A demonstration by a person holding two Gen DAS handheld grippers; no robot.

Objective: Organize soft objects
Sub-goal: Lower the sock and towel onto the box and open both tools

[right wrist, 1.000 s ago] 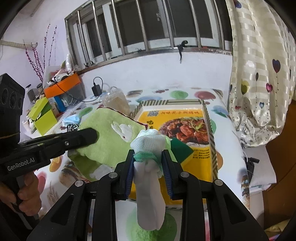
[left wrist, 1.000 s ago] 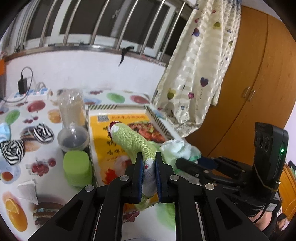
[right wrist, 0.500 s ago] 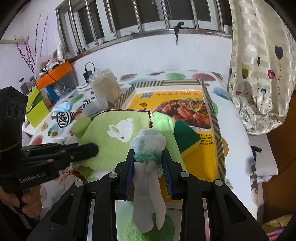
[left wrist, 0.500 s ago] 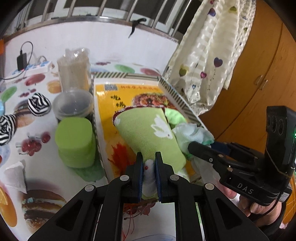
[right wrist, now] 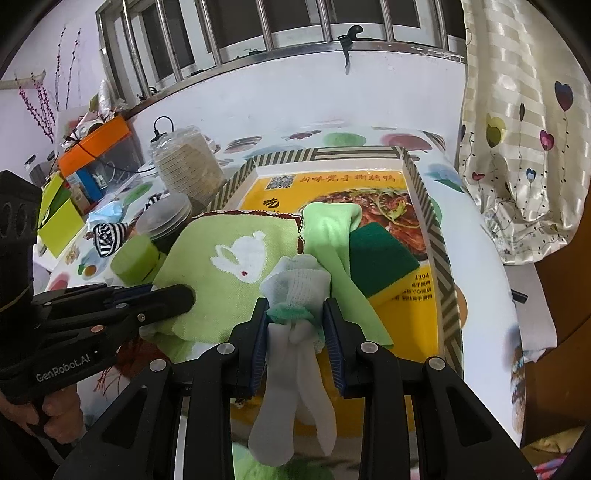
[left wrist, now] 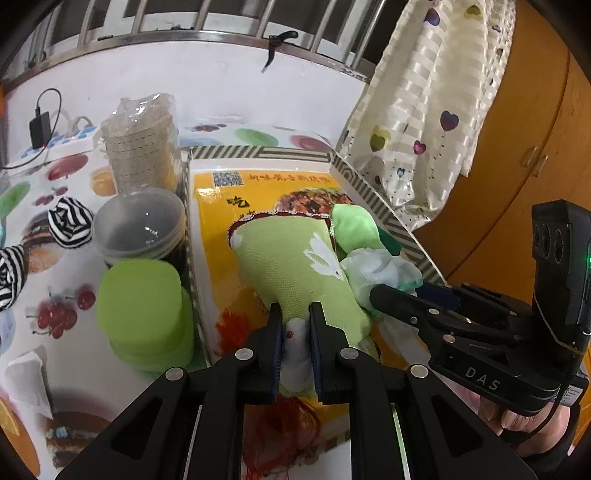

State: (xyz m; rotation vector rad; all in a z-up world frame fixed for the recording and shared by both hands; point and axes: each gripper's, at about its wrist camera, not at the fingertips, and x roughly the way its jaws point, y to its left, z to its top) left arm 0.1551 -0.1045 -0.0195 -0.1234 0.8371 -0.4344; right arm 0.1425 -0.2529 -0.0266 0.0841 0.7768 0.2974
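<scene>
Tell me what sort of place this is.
Likely a lived-in home room: a fruit-print tablecloth on the table, a cream heart-print curtain beside a barred window, and an orange wooden wardrobe.

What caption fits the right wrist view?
Right gripper clamps a bunched white sock above the striped-rim cardboard tray, beside a green rabbit-print towel.

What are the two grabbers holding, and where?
The left gripper pinches the green bunny towel by its near edge. The right gripper squeezes the white sock bundle around its bunched middle.
</scene>
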